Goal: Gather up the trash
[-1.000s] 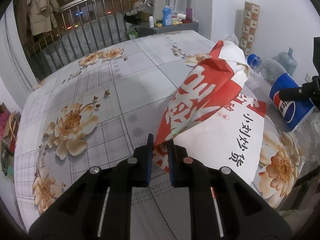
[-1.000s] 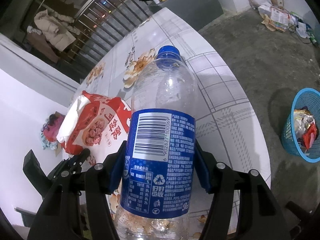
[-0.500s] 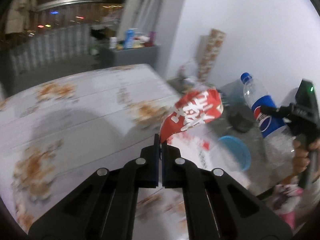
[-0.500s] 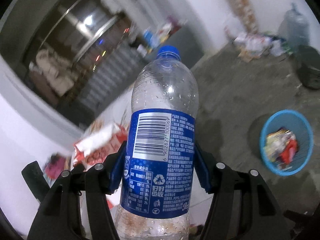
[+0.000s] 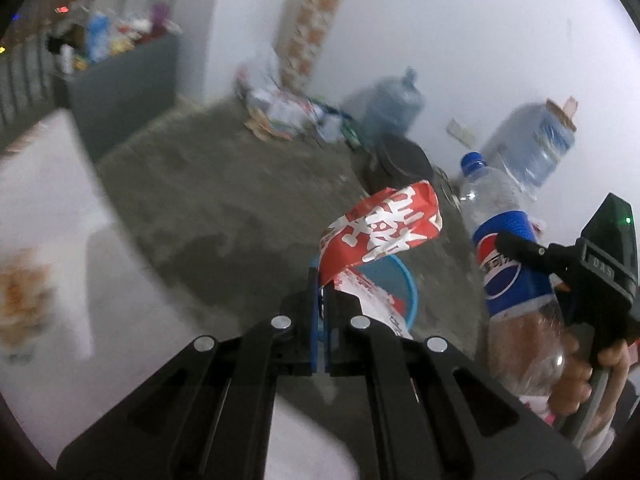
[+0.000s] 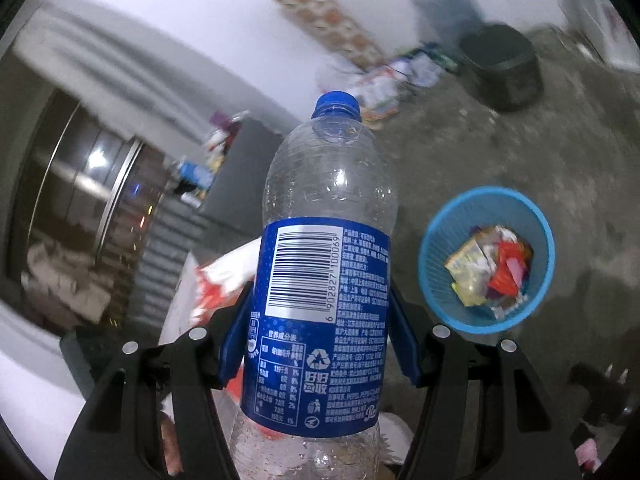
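The crumpled red-and-white snack bag (image 5: 380,232) is pinched in the closed left hand-held gripper (image 5: 320,320); the empty blue-labelled plastic bottle (image 6: 326,280) is clamped by the right hand-held gripper (image 6: 324,344). Both should be released only once centred above the blue mesh waste basket (image 6: 548,256) on the floor.

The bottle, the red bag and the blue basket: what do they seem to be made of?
Bottle: clear thin plastic, see-through, with a glossy printed label.
Red bag: looks like creased paper or thin film; blur leaves it open.
Blue basket: probably moulded plastic, with fine mesh walls.
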A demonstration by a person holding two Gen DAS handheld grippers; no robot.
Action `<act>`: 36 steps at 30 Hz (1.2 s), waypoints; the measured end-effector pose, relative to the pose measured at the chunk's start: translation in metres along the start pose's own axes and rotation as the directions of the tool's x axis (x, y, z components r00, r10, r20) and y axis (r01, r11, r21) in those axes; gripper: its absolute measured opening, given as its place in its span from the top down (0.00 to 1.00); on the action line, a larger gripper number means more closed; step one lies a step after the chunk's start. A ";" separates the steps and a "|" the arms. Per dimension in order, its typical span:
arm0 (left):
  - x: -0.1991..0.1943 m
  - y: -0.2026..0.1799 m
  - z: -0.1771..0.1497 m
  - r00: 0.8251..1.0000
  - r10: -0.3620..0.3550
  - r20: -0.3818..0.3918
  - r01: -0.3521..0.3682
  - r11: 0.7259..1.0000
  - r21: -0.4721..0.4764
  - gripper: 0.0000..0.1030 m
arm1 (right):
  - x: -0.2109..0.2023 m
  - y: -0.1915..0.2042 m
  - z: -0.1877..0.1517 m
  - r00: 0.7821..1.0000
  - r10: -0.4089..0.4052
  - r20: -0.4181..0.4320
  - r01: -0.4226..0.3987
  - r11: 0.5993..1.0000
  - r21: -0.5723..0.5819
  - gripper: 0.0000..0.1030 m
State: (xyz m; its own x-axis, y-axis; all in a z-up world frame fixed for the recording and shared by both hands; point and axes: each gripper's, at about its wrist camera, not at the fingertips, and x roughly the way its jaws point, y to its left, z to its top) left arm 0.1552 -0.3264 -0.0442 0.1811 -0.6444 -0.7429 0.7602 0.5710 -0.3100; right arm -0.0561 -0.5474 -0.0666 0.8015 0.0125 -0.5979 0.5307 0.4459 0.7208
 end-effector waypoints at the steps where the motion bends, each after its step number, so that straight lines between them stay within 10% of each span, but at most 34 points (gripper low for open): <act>1: 0.024 -0.009 0.006 0.999 -0.025 -0.029 0.024 1.000 -0.010 1.00 | 0.006 -0.009 0.005 1.000 -0.003 0.000 0.003 0.999 0.033 0.42; 6: 0.105 -0.035 0.017 0.991 -0.063 -0.120 0.060 0.998 -0.035 0.91 | 0.047 -0.064 0.029 0.999 -0.034 -0.012 0.036 0.978 0.204 0.38; 7: 0.127 -0.038 0.017 0.986 -0.074 -0.152 0.067 0.997 -0.049 0.82 | 0.057 -0.074 0.035 0.999 -0.032 -0.016 0.035 0.976 0.217 0.34; 9: 0.165 -0.040 0.014 0.975 -0.065 -0.214 0.049 0.996 -0.076 0.33 | 0.083 -0.103 0.041 0.997 -0.069 -0.025 0.073 0.963 0.260 0.23; 14: 0.210 -0.024 0.001 0.949 -0.009 -0.314 -0.056 0.979 -0.197 0.33 | 0.119 -0.163 0.028 0.975 -0.208 -0.074 0.220 0.916 0.335 0.23; 28: 0.086 -0.042 0.012 0.994 -0.022 -0.106 0.015 0.998 -0.061 0.29 | 0.094 -0.108 0.028 0.973 -0.232 0.013 0.230 0.969 0.089 0.23; 36: -0.060 -0.029 -0.015 0.982 0.141 0.124 -0.140 0.990 -0.014 0.14 | 0.081 -0.001 0.004 0.979 -0.178 0.103 0.198 0.950 -0.241 0.17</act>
State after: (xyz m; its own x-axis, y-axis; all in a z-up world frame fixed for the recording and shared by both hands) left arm 0.1132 -0.2965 0.0007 0.3623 -0.6158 -0.6997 0.7187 0.6626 -0.2110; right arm 0.0095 -0.5503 -0.1148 0.7182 -0.1589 -0.6775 0.5964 0.6422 0.4816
